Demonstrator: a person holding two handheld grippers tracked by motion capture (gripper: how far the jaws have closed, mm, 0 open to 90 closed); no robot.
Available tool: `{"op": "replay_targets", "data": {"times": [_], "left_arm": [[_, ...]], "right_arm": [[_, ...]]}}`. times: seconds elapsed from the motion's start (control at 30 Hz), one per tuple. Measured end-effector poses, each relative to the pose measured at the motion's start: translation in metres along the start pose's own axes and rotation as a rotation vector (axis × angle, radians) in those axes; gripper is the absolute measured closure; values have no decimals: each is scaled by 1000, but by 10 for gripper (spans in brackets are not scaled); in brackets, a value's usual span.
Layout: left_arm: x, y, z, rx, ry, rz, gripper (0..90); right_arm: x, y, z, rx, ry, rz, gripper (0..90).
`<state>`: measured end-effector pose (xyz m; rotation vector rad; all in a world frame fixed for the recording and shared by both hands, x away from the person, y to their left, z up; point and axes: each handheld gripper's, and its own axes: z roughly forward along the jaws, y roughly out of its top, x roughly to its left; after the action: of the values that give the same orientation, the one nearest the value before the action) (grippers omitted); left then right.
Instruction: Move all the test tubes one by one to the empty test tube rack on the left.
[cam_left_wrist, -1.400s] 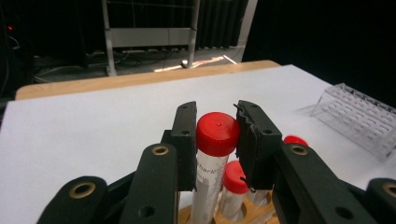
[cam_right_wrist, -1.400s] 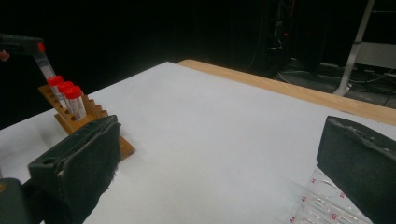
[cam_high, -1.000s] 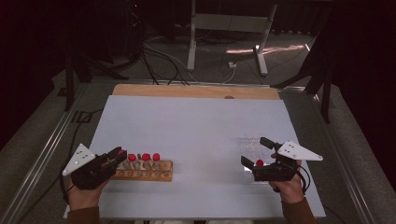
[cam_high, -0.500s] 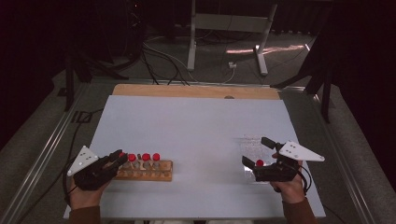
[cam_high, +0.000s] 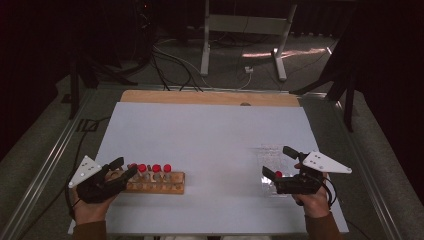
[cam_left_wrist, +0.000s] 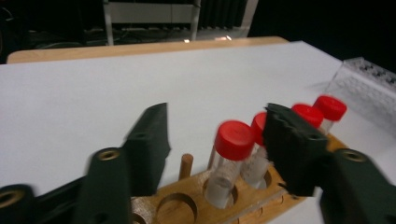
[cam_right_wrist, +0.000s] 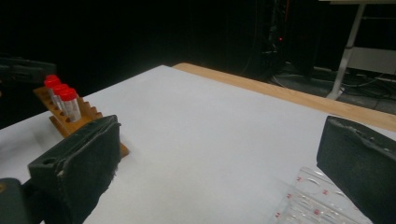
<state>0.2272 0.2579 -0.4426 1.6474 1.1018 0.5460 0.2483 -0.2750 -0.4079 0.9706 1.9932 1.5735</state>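
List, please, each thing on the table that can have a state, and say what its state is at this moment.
Left gripper: open, jaws just opened, nearest tube between them, not pressed.
Right gripper: open, holding nothing.
Red-capped clear plastic tubes: capped, upright in the rack.
Wooden tube rack: flat on the table, some holes empty.
Clear plastic tray: lying flat beside the right gripper.

Four red-capped tubes (cam_left_wrist: 232, 158), one wooden rack (cam_high: 156, 183), one clear tray (cam_high: 269, 159).
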Motion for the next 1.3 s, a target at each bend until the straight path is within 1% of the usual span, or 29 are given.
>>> {"op": "replay_targets", "data": {"times": [0.03, 0.1, 0.23, 0.3, 0.4, 0.43, 0.5, 0.6, 0.67, 0.73, 0.9, 1.1, 1.13, 1.23, 1.3], "left_arm": [[0, 1, -1, -5, 10, 1, 346], [-1, 2, -2, -21, 14, -8, 281], [-2, 6, -5, -54, 16, -23, 189], [-3, 8, -6, -66, 13, -28, 165], [-4, 11, -6, -70, 13, -37, 124], [-4, 12, -6, -68, 16, -37, 105], [-4, 12, -5, -69, 6, -38, 53], [-5, 14, -4, -76, 1, -42, 13], [-6, 16, -5, -83, -3, -44, 6], [-8, 17, -6, -92, -17, -43, 6], [-11, 21, -7, -108, -27, -37, 5], [-17, 25, -8, -123, -39, -31, 6], [-18, 26, -8, -125, -40, -30, 6], [-20, 28, -9, -134, -46, -28, 6], [-21, 28, -9, -136, -46, -26, 6]], "right_arm": [[-1, 0, -1, -1, -3, -1, 0], [-3, 0, -2, -7, -7, -1, 0], [-6, -1, -5, -2, -11, -2, 0], [-8, -2, -7, 2, -12, -1, 0], [-11, -5, -9, 8, -5, -7, 0], [-11, -6, -9, 1, 6, -8, 0], [-13, -8, -11, -7, 19, -9, 0], [-14, -11, -11, 6, 27, -25, 0], [-15, -13, -10, 19, 31, -31, 0], [-16, -16, -9, 42, 28, -35, 0], [-19, -24, -7, 93, 43, -51, 0], [-25, -32, -9, 123, 57, -58, 21], [-26, -34, -9, 131, 51, -60, 21], [-30, -39, -10, 146, 62, -55, 40], [-32, -41, -10, 159, 65, -61, 56]]}}
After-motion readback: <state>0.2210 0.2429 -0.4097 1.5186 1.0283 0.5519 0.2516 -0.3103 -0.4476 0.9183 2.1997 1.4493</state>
